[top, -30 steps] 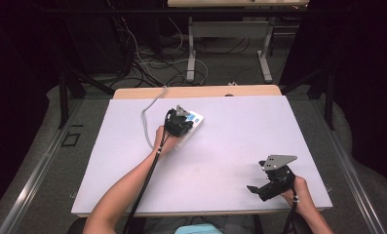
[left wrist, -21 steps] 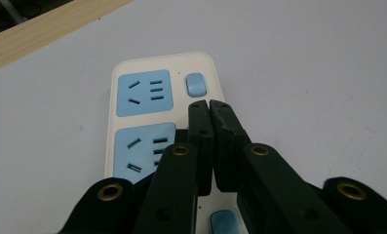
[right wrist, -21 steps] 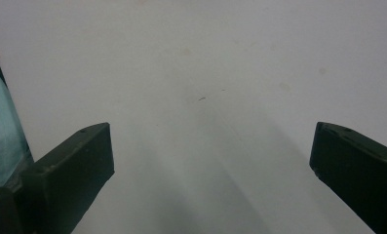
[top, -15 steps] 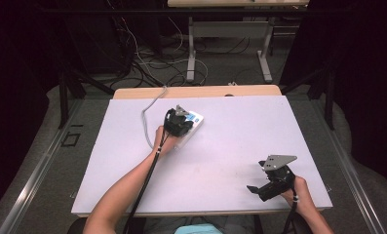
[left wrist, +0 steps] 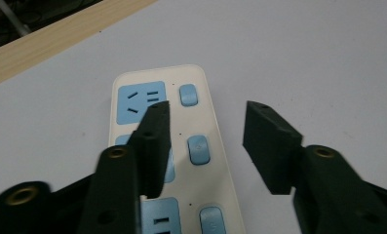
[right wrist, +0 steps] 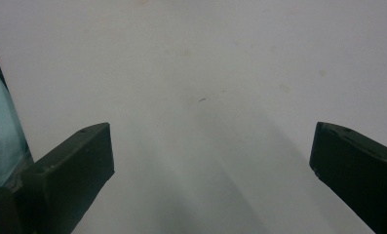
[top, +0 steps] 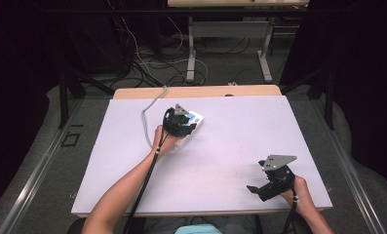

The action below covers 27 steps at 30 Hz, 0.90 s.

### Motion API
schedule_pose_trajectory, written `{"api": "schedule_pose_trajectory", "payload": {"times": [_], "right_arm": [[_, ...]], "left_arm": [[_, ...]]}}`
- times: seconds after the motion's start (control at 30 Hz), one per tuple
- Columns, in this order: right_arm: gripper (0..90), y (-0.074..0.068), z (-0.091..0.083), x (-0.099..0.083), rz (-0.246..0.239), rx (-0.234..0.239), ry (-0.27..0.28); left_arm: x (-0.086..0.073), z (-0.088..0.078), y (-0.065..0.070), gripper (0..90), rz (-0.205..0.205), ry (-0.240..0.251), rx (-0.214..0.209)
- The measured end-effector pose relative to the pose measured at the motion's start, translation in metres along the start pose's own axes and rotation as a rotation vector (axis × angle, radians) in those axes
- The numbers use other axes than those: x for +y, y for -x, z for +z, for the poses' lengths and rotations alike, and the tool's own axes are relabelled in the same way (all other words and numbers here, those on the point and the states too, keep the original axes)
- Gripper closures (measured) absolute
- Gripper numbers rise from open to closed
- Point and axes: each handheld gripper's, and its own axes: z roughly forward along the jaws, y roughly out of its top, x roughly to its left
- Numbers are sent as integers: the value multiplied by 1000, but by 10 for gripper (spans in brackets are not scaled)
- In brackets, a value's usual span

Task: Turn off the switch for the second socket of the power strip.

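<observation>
**Left gripper over the power strip, right gripper idle at the near edge**

Here we are at the white surface [top: 230, 146], and the left gripper [top: 180, 121] sits over a cream power strip [top: 193, 122] toward the far middle of the sheet. Along the left gripper view, the power strip [left wrist: 181, 146] runs lengthwise under the tool, blue sockets on one side, blue switches on the other. The fingers [left wrist: 154, 141] are parted: one dark pad hangs over the socket row, the other stands off past the strip's edge above bare white. Nothing is clamped between them, and whether the pad touches the strip is hard to tell.

A grey cord [top: 149, 114] curls away from the strip toward the wooden far edge [top: 196, 91].

Over at the near right corner, the right gripper [top: 264, 187] rests low in the person's hand, grey plate on top, well apart from the strip. Its own view shows fingers [right wrist: 74, 165] spread wide, plain white surface between them, gripping nothing.
</observation>
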Motion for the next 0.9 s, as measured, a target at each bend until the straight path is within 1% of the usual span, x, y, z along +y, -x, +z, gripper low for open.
{"api": "schedule_pose_trajectory", "payload": {"times": [0.07,0.1,0.13,0.17,0.2,0.23,0.33,0.37,0.4,0.43,0.47,0.53,0.57,0.6,0.67,0.73,0.77,0.8,0.83,0.9], "right_arm": [[20,0,0,0,-1,4,-3],[20,1,0,0,-10,1,-1],[20,1,-1,0,-8,2,-3],[21,0,-1,0,3,2,0],[21,0,-1,0,-5,-1,1],[21,0,-1,0,-1,3,-2],[21,-1,-1,0,-1,2,-9],[21,0,-1,1,-12,3,-7],[21,-1,-1,0,-1,4,-12],[21,0,-1,1,-6,4,-11],[21,0,-1,1,-8,4,-10],[21,0,-1,0,-4,4,-12],[21,0,-1,0,1,3,-13],[21,-1,0,0,1,0,-4],[21,0,0,0,1,0,-4],[21,0,0,0,1,0,-4],[21,0,-1,0,0,3,-12],[21,-1,-1,0,0,1,-10],[21,0,-1,1,-12,1,-6],[21,0,0,1,-10,-5,3]], "left_arm": [[1,-3,1,447,1,-8,2],[1,-4,2,400,-1,-9,-7],[1,-5,3,361,-3,-13,-8],[1,-7,3,341,1,-12,-13],[2,-10,3,304,5,-23,-16],[1,-11,5,275,5,-13,-15],[1,-17,6,198,14,-23,-17],[1,-18,6,178,16,-20,-14],[1,-20,6,163,11,-18,-15],[1,-22,5,156,14,-26,-20],[1,-22,5,142,7,-16,-14],[0,-24,5,97,3,-29,-20],[-1,-25,5,78,6,-25,-15],[-1,-27,5,61,6,-35,-18],[-2,-29,5,32,7,-30,-11],[-3,-32,5,16,2,-23,-8],[-4,-33,5,9,6,-22,-8],[-5,-35,5,5,3,-23,-5],[-6,-36,5,1,5,-21,-1],[-8,-38,6,0,3,-23,-2]]}}
